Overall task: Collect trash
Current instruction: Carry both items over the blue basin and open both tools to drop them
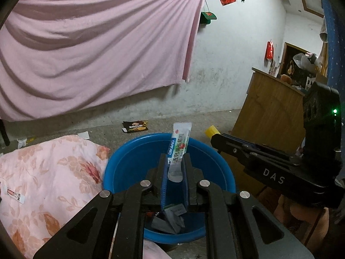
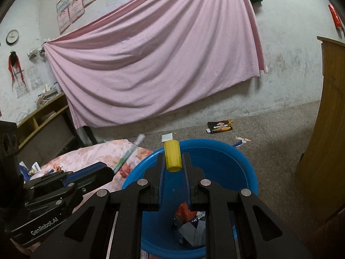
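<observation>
A flattened white toothpaste tube with a blue "DIKANG" band and a strawberry print [image 1: 177, 149] stands upright between the pads of the left gripper [image 1: 175, 157], which pinches it near its lower end, directly over a round blue plastic basin [image 1: 120, 166]. A short ribbed yellow plastic cap [image 2: 172, 156] is clamped the same way at the fingertips of the right gripper [image 2: 172, 157], above the far rim of that basin [image 2: 248, 172]. In the left wrist view the right gripper [image 1: 212, 137] shows from the side, just beside the basin's right rim, with the yellow cap [image 1: 211, 130] poking out past its tip.

Down in the basin lie crumpled grey and silver foil wrappers [image 1: 172, 218], and the right wrist view shows a red-orange snack packet [image 2: 185, 213] among them.

The basin touches a pink floral quilt [image 1: 54, 172] on its left. On the speckled concrete floor [image 1: 161, 123] beyond lies a black snack bag with an orange picture [image 1: 135, 126], well apart from the basin, and small white paper scraps [image 1: 83, 135] lie near the quilt. A large pink cloth [image 1: 97, 43] hangs over the whitewashed wall behind, and a brown wooden cabinet [image 1: 269, 112] stands to the right.
</observation>
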### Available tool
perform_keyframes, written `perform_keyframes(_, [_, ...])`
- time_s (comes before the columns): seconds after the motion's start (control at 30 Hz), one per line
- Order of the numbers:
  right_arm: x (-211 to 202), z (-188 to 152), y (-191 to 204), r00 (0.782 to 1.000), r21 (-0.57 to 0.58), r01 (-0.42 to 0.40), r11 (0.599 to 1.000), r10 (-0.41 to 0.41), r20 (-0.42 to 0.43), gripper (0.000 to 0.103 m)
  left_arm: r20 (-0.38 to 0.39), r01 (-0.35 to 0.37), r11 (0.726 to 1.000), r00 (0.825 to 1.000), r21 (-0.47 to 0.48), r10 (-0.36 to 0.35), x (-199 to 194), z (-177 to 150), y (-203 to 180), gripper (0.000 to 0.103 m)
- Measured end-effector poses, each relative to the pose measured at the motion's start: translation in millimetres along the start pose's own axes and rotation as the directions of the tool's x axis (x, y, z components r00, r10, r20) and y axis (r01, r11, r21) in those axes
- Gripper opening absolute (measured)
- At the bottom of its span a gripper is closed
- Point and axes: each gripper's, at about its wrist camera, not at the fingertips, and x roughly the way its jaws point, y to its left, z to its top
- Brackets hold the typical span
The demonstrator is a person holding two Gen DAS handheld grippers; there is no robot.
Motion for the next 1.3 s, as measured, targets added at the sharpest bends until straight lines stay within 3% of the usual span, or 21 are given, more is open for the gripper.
perform_keyframes(0.57, [2.3,5.2,-2.1,1.0,0.003,0.007,1.0,-0.007,-0.004,0.018,-0.009,-0.014,1.0,1.0,-0.022,0.014,-9.4,3.0,10.4,0.016])
perform_keyframes(0.67, [1.5,6.6,-0.2,1.0,-0.003,0.009,1.0,-0.009,0.017,0.028,0.012,-0.023,0.999,1.0,-0.038,0.024,-16.6,4.9,14.2,0.027])
perform_keyframes(0.87, [-5.1,12.1,8.4,0.996,-0.029,0.008,1.0,-0.006,0.085,0.029,0.078,-0.08,0.994,0.993,-0.068,0.086,-41.6,14.6,24.0,0.032])
perform_keyframes(0.93, [-7.6,14.5,13.4,0.993,-0.035,-0.001,0.999,0.005,0.115,0.032,0.107,-0.097,0.992,0.989,-0.084,0.106,-52.9,17.8,28.6,0.047])
perform_keyframes(1.07, [-14.2,21.0,26.9,0.981,-0.051,-0.023,0.998,0.033,0.191,0.046,0.173,-0.157,0.981,0.969,-0.117,0.176,-80.7,23.1,42.0,0.061])
perform_keyframes(1.13, [-17.4,24.7,36.3,0.971,-0.062,-0.038,0.997,0.051,0.236,0.053,0.212,-0.204,0.969,0.95,-0.137,0.23,-97.1,24.1,51.2,0.087])
perform_keyframes(1.2, [-19.1,28.1,46.9,0.958,-0.075,-0.057,0.996,0.076,0.278,0.071,0.269,-0.244,0.954,0.92,-0.173,0.284,-117.5,23.0,62.7,0.099])
perform_keyframes(1.3, [-21.2,32.3,65.9,0.93,-0.096,-0.096,0.991,0.124,0.347,0.082,0.326,-0.308,0.926,0.871,-0.218,0.366,-144.6,19.3,82.0,0.101])
